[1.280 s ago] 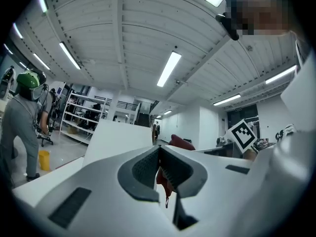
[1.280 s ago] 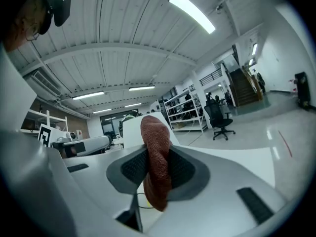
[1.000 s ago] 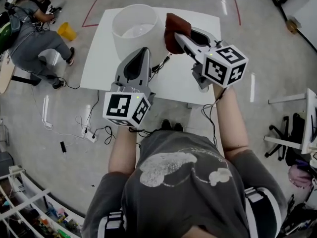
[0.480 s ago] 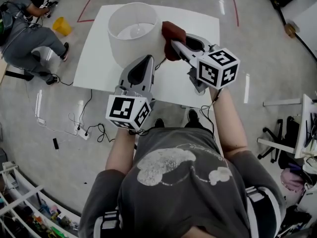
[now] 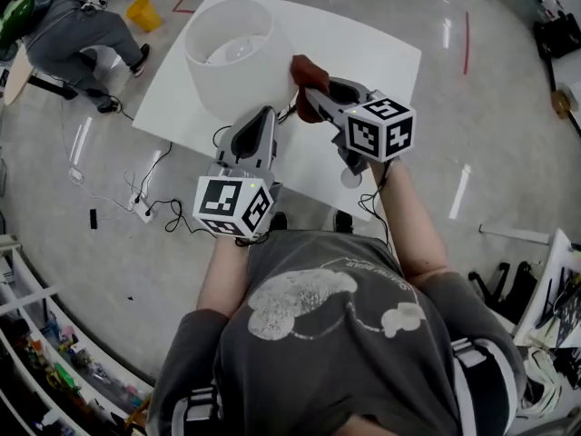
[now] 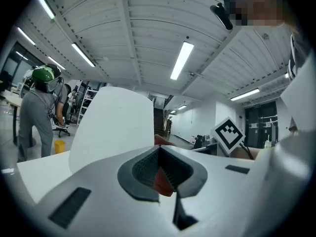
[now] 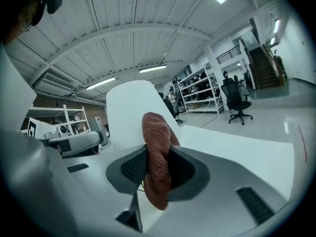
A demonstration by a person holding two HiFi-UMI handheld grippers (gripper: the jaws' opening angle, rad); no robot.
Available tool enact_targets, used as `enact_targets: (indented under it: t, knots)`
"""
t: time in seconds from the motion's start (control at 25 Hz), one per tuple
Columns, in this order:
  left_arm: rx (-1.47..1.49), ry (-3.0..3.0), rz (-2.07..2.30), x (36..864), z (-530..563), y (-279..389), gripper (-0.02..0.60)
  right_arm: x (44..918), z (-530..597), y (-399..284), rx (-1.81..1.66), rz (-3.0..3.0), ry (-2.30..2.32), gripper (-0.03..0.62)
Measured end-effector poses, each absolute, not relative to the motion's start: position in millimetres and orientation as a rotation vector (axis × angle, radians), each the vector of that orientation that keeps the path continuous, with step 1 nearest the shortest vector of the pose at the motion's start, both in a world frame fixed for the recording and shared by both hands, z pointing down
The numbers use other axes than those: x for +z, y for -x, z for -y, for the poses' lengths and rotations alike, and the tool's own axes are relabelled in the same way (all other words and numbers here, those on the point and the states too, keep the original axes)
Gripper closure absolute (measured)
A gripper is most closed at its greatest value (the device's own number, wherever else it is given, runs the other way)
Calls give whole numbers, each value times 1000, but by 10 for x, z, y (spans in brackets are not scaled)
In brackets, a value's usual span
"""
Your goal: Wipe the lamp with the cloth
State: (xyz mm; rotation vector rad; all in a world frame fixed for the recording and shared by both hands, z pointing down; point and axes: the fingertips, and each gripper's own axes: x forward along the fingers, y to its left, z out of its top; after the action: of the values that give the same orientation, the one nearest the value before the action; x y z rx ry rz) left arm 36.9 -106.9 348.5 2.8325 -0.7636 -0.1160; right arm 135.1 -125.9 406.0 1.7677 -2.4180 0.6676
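Note:
A lamp with a wide white shade [image 5: 234,54] stands on the white table [image 5: 381,62]. My right gripper [image 5: 310,91] is shut on a reddish-brown cloth [image 5: 305,73], which sits against the shade's right side. In the right gripper view the cloth [image 7: 157,147] stands bunched between the jaws of the right gripper [image 7: 157,157], with the shade [image 7: 132,110] just behind. My left gripper [image 5: 265,114] is below the shade, jaws together and nothing in them. In the left gripper view, past the left gripper [image 6: 159,151], I see the shade [image 6: 116,127] and a bit of cloth [image 6: 162,181].
A dark lamp cord [image 5: 289,116] lies on the table between the grippers. A person in grey [image 5: 77,25] crouches on the floor at upper left beside a yellow bucket [image 5: 143,12]. Cables and a power strip [image 5: 145,209] lie left of the table. Shelves [image 5: 54,352] stand at lower left.
The head view has swung, so the table and lamp sit further left and smaller. Both grippers hold much the same places by the lamp, the cloth still at the shade's right side.

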Motion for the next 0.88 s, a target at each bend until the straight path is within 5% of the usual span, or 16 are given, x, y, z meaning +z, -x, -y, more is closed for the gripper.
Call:
enact_targets:
  t: [0.4, 0.88]
  knots:
    - [-71, -2721, 984, 3772, 876, -535, 574, 4445, 1192, -1527, 746, 2450, -1603, 503]
    - [-225, -2739, 1195, 3132, 1015, -617, 574, 3691, 1189, -1877, 559, 2601, -1538, 503]
